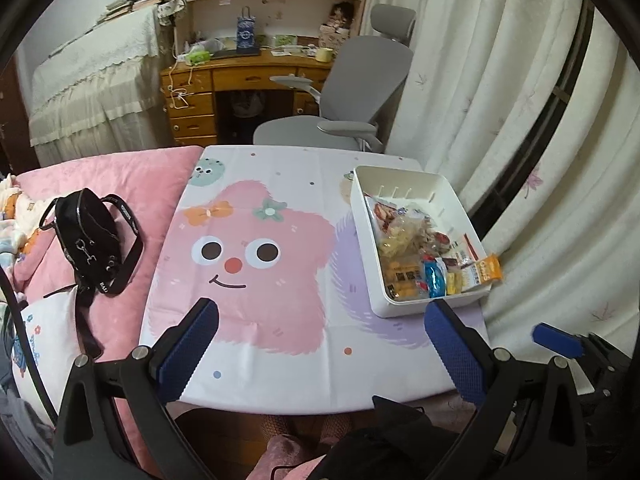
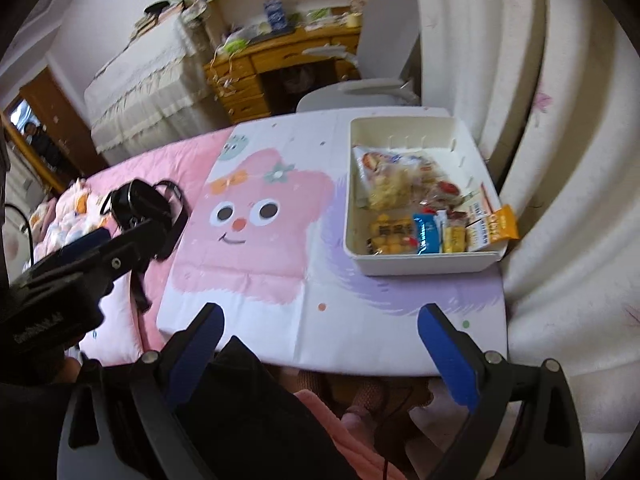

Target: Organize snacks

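The white plastic bin (image 1: 404,184) sits at the far right corner of the small table (image 1: 280,364), which is draped in a smooth white cloth printed with a pink, fuzzy-edged star face. The bin is rectangular with rounded corners and short slots along its inner walls. Snack packets (image 1: 416,256) fill the half nearer the camera: clear crinkly bags of pale pieces, a yellow tray pack, a shiny blue wrapper (image 1: 435,278), and an orange packet (image 1: 486,270) leaning over the bin's right rim. The half of the bin farther away is bare.

Left of the bin, off the table, a black zip bag (image 1: 90,240) with a lettered strap lies on a quilted pink bedspread (image 1: 132,176).

The left gripper (image 1: 320,312) hovers over the table edge nearest the camera, short of the bin, its black jaws spread wide and holding nothing; the blue ribbed pads (image 1: 188,348) touch nothing. The right gripper (image 2: 320,316) hangs likewise at that same table edge, jaws released and wide apart, empty, with its right finger in line with the bin.

Beyond the bin stand a grey mesh office chair (image 1: 360,92) and a wooden desk (image 1: 224,80); pale flowered curtains (image 1: 500,80) hang to the bin's right
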The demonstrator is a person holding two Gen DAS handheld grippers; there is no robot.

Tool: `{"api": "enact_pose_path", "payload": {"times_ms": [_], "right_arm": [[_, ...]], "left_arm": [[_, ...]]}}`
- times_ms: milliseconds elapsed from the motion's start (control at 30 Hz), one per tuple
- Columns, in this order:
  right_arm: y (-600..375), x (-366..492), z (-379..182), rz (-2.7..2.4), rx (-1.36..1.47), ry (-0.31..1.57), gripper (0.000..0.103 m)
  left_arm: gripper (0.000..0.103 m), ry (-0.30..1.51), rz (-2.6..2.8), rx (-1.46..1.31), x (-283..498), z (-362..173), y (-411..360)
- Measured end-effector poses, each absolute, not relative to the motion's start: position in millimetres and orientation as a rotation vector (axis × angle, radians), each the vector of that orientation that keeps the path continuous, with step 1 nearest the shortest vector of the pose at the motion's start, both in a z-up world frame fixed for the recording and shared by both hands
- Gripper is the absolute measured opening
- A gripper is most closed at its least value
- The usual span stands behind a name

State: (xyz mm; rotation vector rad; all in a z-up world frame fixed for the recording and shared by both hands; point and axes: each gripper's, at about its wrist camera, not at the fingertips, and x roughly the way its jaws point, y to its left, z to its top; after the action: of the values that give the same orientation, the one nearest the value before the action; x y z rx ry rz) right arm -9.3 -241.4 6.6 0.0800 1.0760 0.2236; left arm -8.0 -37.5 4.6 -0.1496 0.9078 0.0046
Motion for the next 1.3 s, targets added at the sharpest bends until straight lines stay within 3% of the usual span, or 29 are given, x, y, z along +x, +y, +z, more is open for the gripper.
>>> {"api": "enact_pose_path", "payload": {"times_ms": [133,1300], "right_arm": [[-246.6,-10.5,10.8,0.198,0.088,1.041,0.103],[-241.7,29.0,-1.2,0.13,0.053,1.049,0.103]], "left_arm": [[0.102,0.897,0.051,-0.134,-4.2,5.1,-40.6],[0.102,0.896,0.08,-0.041,31.9,-0.9,-46.6]]}}
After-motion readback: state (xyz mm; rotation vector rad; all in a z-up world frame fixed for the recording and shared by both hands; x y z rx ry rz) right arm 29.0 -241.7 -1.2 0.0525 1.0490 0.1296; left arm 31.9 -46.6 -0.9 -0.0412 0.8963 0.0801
